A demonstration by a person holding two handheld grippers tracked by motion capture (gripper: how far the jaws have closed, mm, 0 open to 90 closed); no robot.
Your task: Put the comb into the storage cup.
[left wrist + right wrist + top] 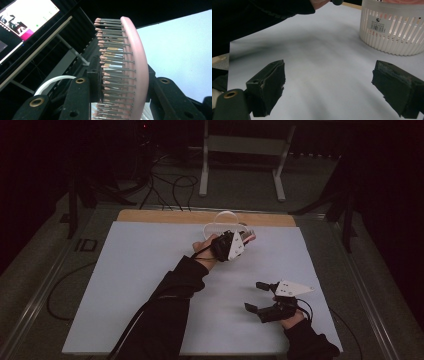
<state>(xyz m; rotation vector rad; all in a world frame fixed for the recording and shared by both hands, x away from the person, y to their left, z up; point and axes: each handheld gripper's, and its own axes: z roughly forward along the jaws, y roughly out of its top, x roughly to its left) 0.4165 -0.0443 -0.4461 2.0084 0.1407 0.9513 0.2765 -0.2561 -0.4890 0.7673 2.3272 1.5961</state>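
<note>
High view: the left gripper point(246, 239) is at the far side of the white table point(130, 285), right by the white plastic basket with slits point(222, 222). Its jaws squeeze a pink hairbrush with grey pins point(130, 67). The brush is picked up, but it looks like it is not in the basket yet. The left arm reaches far out. The right gripper point(257, 296) rests near, on the right, jaws wide apart and holding nothing.

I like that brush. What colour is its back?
Pink. The hairbrush has a pink back and grey bristles with pink tips, clearest in the left gripper view.
</note>
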